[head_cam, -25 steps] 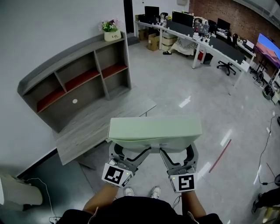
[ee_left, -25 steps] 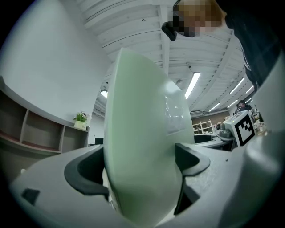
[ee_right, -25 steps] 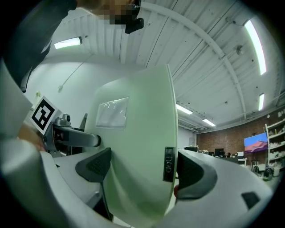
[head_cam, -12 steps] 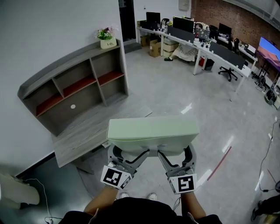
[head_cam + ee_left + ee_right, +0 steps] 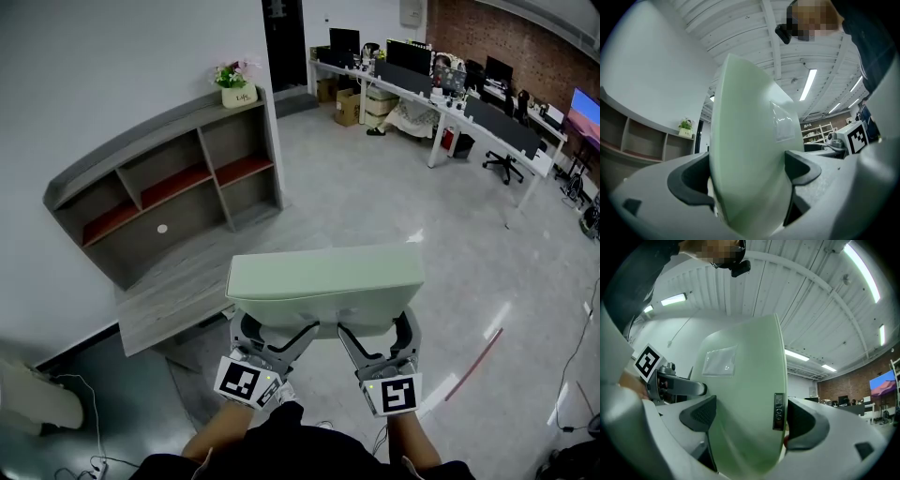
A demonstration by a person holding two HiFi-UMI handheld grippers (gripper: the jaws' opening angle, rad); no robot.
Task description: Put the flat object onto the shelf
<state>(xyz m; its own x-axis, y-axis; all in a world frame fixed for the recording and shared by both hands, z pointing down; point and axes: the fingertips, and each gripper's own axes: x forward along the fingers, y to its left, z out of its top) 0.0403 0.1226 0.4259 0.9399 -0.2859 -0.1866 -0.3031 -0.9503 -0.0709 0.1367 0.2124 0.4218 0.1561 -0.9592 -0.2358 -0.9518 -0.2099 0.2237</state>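
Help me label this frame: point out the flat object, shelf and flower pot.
flat object [image 5: 323,281]: head view, top face's middle.
shelf [image 5: 187,220]: head view, lower compartment's back panel.
flower pot [image 5: 238,96]: head view, white pot's front.

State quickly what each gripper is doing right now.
Left gripper: shut on the pale green flat object.
Right gripper: shut on the same flat object.

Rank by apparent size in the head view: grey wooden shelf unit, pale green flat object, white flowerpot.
1. grey wooden shelf unit, largest.
2. pale green flat object, though it sits nearest the camera, which inflates it.
3. white flowerpot, smallest and farthest away.
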